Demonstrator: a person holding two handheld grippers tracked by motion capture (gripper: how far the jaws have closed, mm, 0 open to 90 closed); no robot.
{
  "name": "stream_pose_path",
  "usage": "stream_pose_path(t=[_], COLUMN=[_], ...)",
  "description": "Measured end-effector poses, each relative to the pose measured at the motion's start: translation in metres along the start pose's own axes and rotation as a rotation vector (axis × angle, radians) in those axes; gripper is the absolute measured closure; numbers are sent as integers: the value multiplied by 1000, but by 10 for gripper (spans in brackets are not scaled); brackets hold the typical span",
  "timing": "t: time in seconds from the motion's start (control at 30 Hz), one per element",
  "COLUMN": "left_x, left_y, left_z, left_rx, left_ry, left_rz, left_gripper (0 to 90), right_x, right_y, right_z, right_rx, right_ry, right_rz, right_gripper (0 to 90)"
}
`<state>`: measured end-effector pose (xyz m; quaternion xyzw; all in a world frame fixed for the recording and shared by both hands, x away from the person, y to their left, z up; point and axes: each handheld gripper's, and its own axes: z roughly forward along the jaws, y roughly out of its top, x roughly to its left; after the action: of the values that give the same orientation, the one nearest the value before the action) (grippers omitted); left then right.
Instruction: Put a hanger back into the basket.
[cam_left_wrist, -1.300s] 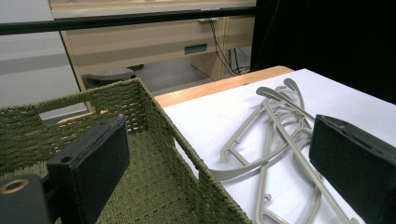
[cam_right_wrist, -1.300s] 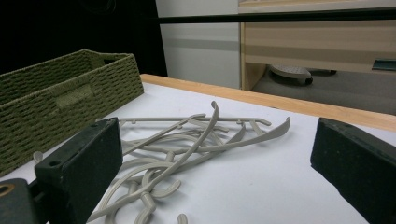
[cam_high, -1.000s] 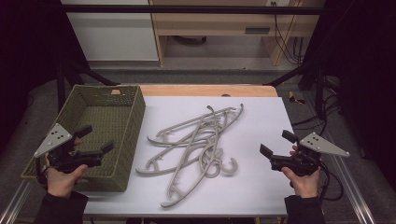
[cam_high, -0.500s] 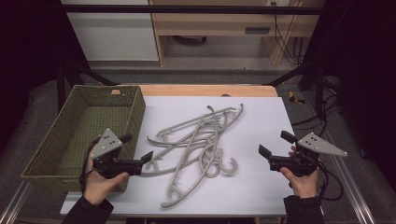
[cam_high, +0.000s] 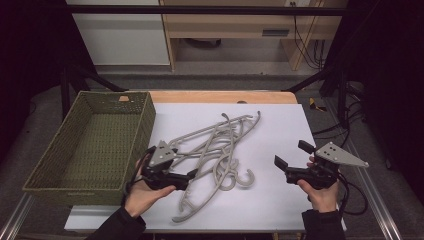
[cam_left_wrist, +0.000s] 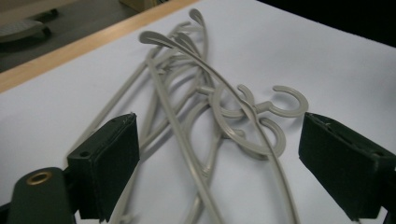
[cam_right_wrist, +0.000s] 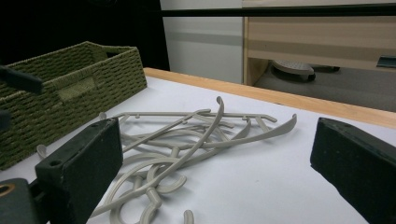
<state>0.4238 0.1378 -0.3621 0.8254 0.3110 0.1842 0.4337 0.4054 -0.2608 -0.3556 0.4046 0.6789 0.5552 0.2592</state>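
A tangled pile of several grey plastic hangers (cam_high: 215, 150) lies in the middle of the white table top (cam_high: 280, 125). My left gripper (cam_high: 184, 162) sits at the pile's left edge and points right. In the left gripper view (cam_left_wrist: 224, 168) its jaws stand wide, having just been closing a little. Hanger arms (cam_left_wrist: 187, 121) run between them, and the pads touch nothing. My right gripper (cam_high: 291, 154) hovers to the right of the pile, apart from it, open and with nothing between its fingers. In the right gripper view (cam_right_wrist: 219, 172) it faces the hangers (cam_right_wrist: 187, 135).
A green woven basket (cam_high: 142, 125) stands at the table's left, close beside my left hand, with nothing visible inside; its wall (cam_right_wrist: 70, 93) also appears in the right gripper view. A wooden strip (cam_high: 220, 96) edges the table's far side. Bare white surface lies right of the pile.
My left gripper has moved right, from over the basket's near side to the left edge of the hanger pile. The right gripper and the hangers have stayed put.
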Motion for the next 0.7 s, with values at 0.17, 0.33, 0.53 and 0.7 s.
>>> stream_pose_path(t=[0.17, 0.33, 0.53, 0.7], left_x=[-18, -27, -36, -44], left_y=[5, 8, 9, 8], left_z=[30, 51, 71, 91], left_rx=[86, 118, 142, 182], left_ry=[-39, -62, -95, -110], left_rz=[53, 48, 35, 46], left_gripper=[138, 179, 257, 303], right_x=[-2, -1, 1, 1], right_y=[0, 0, -1, -1], right_z=[-2, -3, 1, 1], right_rx=[-5, -6, 3, 4], right_ry=[-2, -4, 15, 16], right_rz=[7, 3, -7, -6], right_gripper=[26, 26, 24, 23])
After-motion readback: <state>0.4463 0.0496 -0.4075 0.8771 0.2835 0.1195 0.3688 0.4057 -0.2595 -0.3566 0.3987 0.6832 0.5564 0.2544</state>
